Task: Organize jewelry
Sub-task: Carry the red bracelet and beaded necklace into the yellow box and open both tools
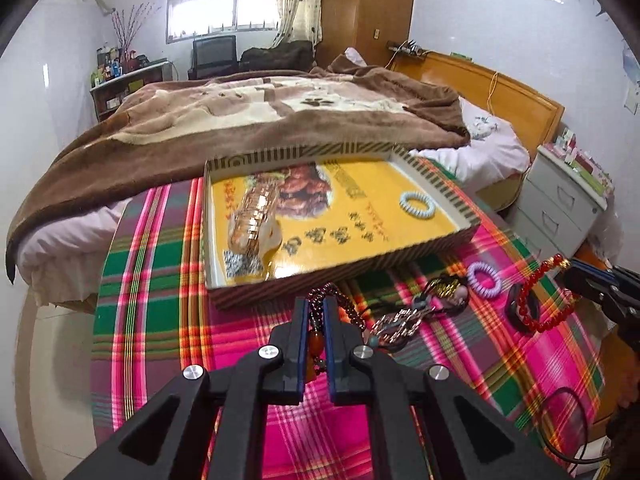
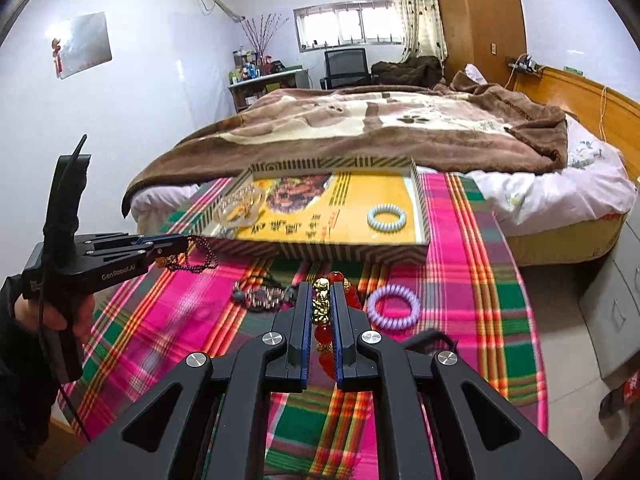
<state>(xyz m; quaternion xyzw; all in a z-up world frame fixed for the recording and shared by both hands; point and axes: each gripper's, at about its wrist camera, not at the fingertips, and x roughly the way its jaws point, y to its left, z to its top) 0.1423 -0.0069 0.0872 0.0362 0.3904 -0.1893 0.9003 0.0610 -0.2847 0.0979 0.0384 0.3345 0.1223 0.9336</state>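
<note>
On the left we see the left gripper [image 2: 182,245], its jaws clamped tight on a dark bead bracelet [image 1: 347,309] that hangs clear of the plaid cloth [image 1: 160,300]. Behind it stands the shallow striped box [image 1: 340,266], with a glittering bangle [image 1: 256,216] in its left part and a pale blue coil band [image 1: 417,204] lying toward its right side. In front of the box, on the cloth, we find a tangle of chains and cords [image 1: 416,314], then a purple coil band [image 2: 394,306] just beside it. Furthest right is the right gripper [image 2: 321,308], its jaws pinched narrow on a red bead bracelet [image 1: 536,300] with gold charms, lifted off the cloth. Beyond the box lies the bed under a brown blanket [image 2: 360,128].
</note>
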